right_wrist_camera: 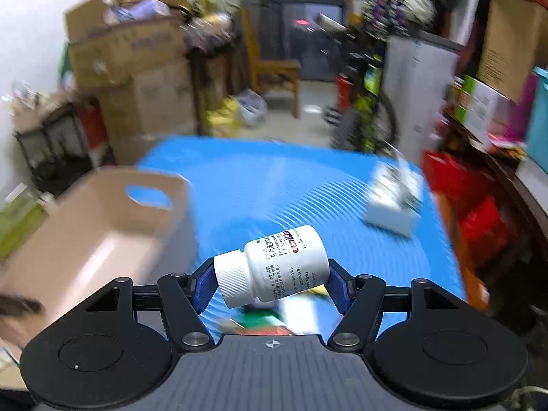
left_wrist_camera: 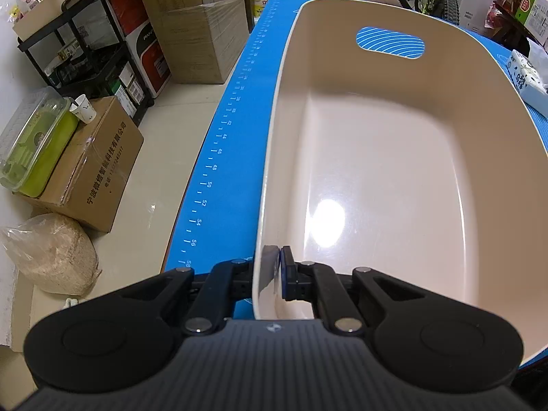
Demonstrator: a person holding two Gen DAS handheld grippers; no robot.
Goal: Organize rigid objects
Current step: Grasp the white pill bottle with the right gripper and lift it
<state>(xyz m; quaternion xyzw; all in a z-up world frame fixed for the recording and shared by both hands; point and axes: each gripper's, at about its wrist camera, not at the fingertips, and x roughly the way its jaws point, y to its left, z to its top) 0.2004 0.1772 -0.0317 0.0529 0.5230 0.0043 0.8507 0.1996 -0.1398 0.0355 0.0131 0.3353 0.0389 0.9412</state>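
One beige bin (left_wrist_camera: 394, 157), nothing visible inside it. The left gripper (left_wrist_camera: 278, 274) has its jaws clamped on the bin's near rim, the basin stretching ahead of them. Over to the right gripper (right_wrist_camera: 270, 279): one white pill bottle (right_wrist_camera: 274, 267) lies crosswise between the jaws, cap at the left pad, base at the right, gripped above the blue mat (right_wrist_camera: 274, 185). One white box (right_wrist_camera: 394, 202) sits ahead and right.
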